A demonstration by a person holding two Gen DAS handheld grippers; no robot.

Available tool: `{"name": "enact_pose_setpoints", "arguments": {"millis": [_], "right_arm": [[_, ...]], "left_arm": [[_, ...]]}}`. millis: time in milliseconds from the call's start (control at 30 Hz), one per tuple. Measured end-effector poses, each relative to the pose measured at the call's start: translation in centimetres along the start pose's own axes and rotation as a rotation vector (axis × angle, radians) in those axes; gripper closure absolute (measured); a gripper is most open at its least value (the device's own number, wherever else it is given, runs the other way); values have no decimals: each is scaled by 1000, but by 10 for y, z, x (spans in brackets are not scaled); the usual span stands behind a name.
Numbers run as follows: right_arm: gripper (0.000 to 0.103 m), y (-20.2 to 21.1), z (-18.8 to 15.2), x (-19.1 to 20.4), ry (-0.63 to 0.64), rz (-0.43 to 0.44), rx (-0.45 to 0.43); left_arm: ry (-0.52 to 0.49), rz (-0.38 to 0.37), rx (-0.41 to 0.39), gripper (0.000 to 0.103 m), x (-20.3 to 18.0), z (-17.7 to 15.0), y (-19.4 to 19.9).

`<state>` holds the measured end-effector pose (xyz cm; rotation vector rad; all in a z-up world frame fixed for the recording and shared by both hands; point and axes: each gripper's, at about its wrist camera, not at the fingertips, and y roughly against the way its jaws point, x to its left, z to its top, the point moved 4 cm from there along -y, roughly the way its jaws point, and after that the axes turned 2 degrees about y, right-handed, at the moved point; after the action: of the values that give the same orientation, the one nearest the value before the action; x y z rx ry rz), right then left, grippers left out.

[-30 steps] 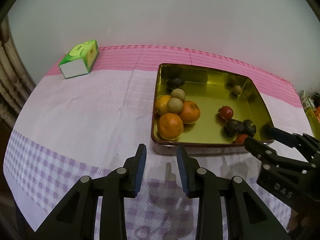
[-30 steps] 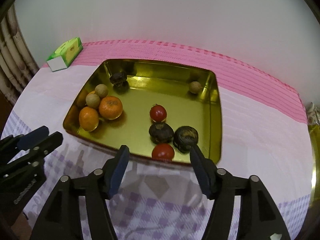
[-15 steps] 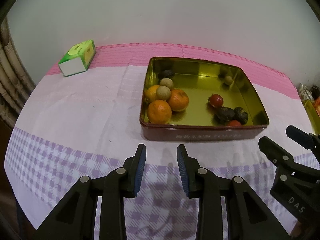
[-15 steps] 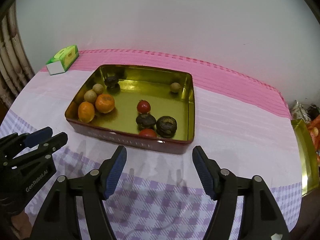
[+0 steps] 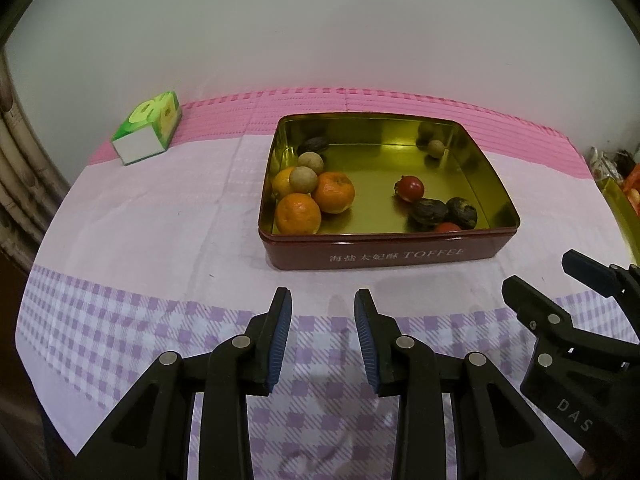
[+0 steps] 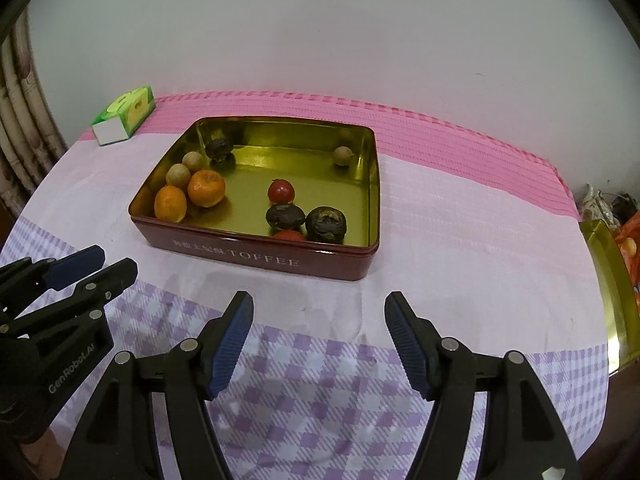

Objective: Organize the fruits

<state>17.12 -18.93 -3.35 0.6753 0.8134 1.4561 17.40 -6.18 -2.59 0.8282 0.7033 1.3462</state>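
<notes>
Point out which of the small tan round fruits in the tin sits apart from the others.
The tan fruit in the tin's far right corner, alone; the other two touch by the oranges on the left.

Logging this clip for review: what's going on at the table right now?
A person holds two black grippers over a pink and purple-checked tablecloth, in front of a dark red TOFFEE tin with a gold inside. The tin holds oranges, small tan fruits, red fruits and dark wrinkled ones. The left gripper and right gripper hold nothing; the right's jaws stand wider.
</notes>
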Motion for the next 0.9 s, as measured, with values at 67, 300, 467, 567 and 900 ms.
{"name": "enact_pose_setpoints", "arguments": {"millis": [67, 300, 467, 567, 900], "right_arm": [[38, 1, 0, -1, -2, 0, -2], [38, 1, -1, -3, -8, 1, -1], [38, 0, -1, -3, -6, 3, 1], [38, 0, 0, -4, -5, 3, 2], [38, -1, -1, -4, -9, 0, 6]], "left_arm": [[-2, 0, -1, 69, -1, 0, 0], [-1, 4, -1, 69, -2, -1, 0], [5, 6, 3, 69, -3, -2, -2], [4, 6, 2, 69, -2, -2, -2], [3, 5, 6, 69, -1, -3, -4]]}}
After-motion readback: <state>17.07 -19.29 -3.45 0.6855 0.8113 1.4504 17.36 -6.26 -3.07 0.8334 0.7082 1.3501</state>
